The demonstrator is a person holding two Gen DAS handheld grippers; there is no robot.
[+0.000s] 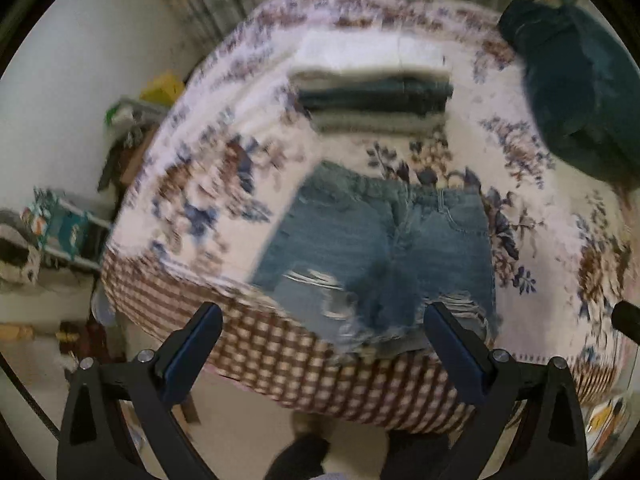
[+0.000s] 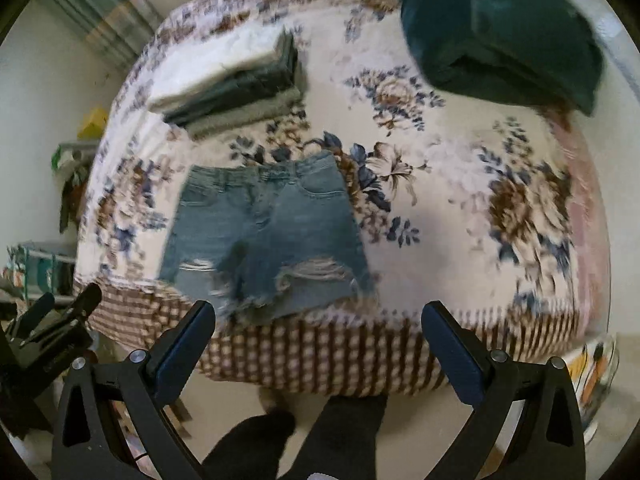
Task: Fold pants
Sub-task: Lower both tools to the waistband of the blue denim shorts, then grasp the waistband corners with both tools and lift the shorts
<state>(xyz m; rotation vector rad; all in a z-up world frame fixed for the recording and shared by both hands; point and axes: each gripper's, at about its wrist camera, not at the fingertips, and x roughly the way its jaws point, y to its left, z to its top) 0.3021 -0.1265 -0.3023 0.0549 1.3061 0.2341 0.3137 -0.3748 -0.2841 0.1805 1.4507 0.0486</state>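
A pair of ripped blue denim shorts (image 1: pixel 376 252) lies flat and unfolded on the floral bedspread (image 1: pixel 200 184), waistband away from me, frayed hems at the bed's near edge. It also shows in the right wrist view (image 2: pixel 264 240). My left gripper (image 1: pixel 324 320) is open and empty, held above the near edge of the bed, just short of the hems. My right gripper (image 2: pixel 318 318) is open and empty, also at the near edge, slightly right of the shorts. The left gripper also shows at the left of the right wrist view (image 2: pixel 60 316).
A stack of folded clothes (image 1: pixel 372 96) sits behind the shorts, also in the right wrist view (image 2: pixel 236 84). A dark green pile (image 2: pixel 496 28) lies at the back right. The bed's checked side (image 2: pixel 320 356) drops to the floor. Shelves and clutter (image 1: pixel 68 232) stand at the left.
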